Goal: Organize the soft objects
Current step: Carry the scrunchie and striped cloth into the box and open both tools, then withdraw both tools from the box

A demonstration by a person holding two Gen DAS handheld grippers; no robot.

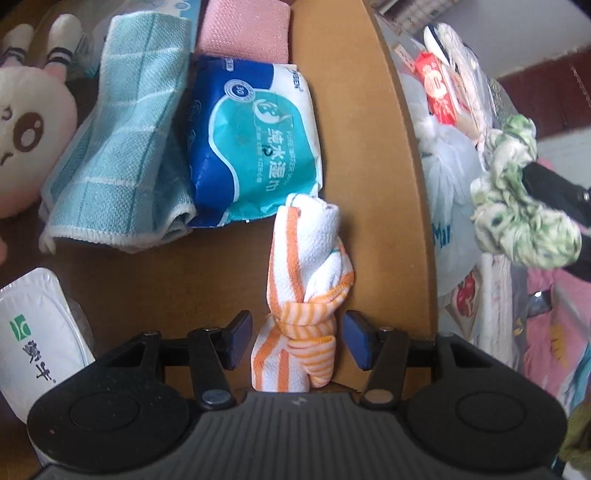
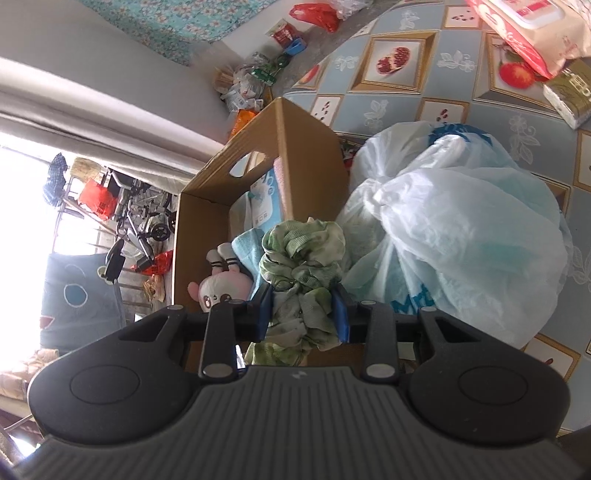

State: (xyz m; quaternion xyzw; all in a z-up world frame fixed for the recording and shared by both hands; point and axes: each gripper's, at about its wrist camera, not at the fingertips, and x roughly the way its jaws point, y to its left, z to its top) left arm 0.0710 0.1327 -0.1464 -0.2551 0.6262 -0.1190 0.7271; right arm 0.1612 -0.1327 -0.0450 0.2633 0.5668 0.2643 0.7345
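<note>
A tabletop (image 2: 461, 110) covered in a blue-grey fruit-print cloth carries an open cardboard box (image 1: 354, 155), and beyond it in my right view I see a bright window and floor clutter.

My left claw (image 1: 298, 341) points down into the box. Its jaws stand apart, with the knotted orange-and-white striped towel (image 1: 308, 288) between them; the pads sit just beside the knot on either side and I see no pressure on the cloth. The towel lies on the box floor and runs ahead of the claw. Ahead and to the left of this claw lie a blue pack of wet wipes (image 1: 255, 144), a folded teal checked towel (image 1: 125, 140) touching it, and a pink cloth (image 1: 245, 31) further on. A pink-and-white plush toy (image 1: 29, 125) lies at the far left, and a white pack with a green logo (image 1: 37, 332) sits just left of the claw.

My right claw (image 2: 303, 314) is clamped on a crumpled green-and-white cloth (image 2: 303, 254), both pads pressing its sides. It hangs at the near edge of the box, with the plush toy ahead to the left inside the box. Just right of this claw a knotted white plastic bag (image 2: 461, 229) rests on the tabletop, against the box wall.
</note>
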